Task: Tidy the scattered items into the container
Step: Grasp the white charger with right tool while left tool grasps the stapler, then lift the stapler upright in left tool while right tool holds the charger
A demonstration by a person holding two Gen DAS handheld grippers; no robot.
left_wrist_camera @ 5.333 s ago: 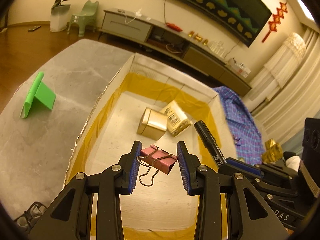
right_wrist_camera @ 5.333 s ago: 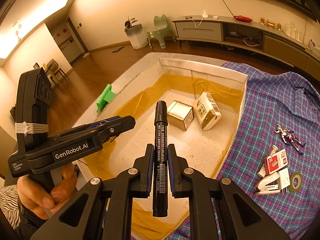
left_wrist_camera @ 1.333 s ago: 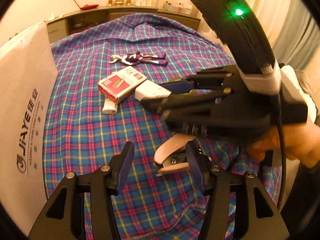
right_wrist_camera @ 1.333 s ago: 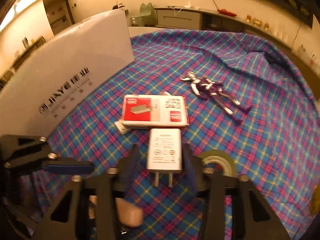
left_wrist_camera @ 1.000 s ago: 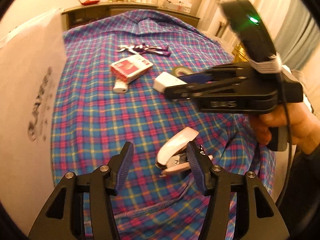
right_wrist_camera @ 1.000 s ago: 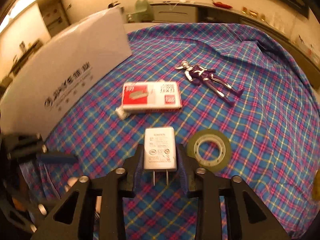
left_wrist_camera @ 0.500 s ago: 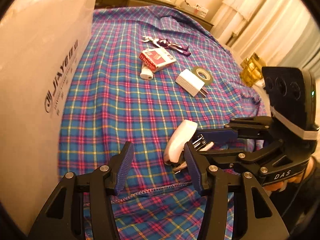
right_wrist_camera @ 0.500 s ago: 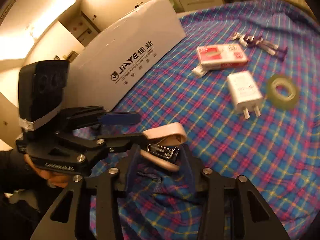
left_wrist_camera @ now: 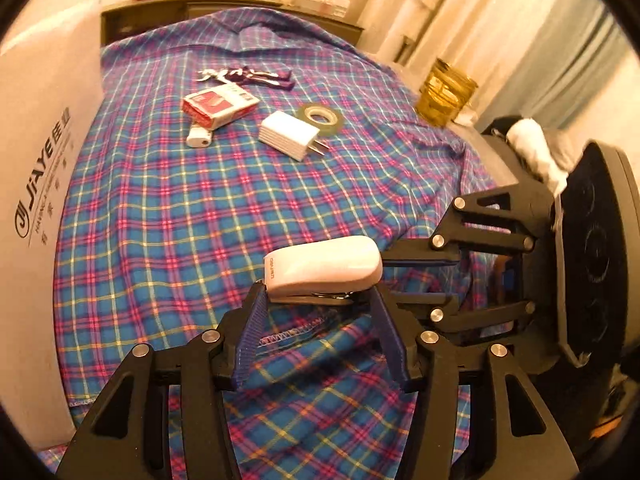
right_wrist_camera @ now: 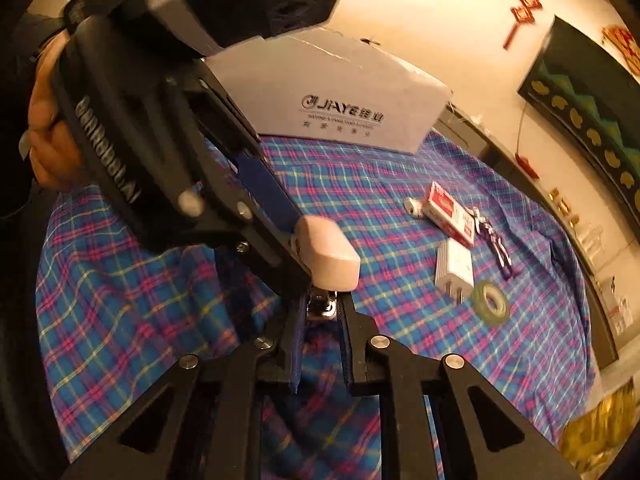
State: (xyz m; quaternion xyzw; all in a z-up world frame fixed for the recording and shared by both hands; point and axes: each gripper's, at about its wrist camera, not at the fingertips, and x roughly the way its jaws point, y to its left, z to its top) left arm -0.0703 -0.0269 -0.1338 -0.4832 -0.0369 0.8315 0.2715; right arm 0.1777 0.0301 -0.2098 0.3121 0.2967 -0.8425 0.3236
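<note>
A white stapler hangs above the plaid cloth. My right gripper is shut on the stapler's metal underside. My left gripper is spread wide with its fingers on either side of the stapler, its left finger touching one end. The white cardboard container stands at the left; it also shows in the right wrist view. On the cloth lie a white charger, a tape roll, a red-and-white box, a small white item and a purple figure.
A yellow glass jar stands at the cloth's right edge. A low cabinet runs along the far wall. The charger, tape roll and red-and-white box also show in the right wrist view.
The right gripper left the charger and closed on the stapler, which now hangs lifted off the cloth. The left gripper has come around so its fingers flank the stapler.
</note>
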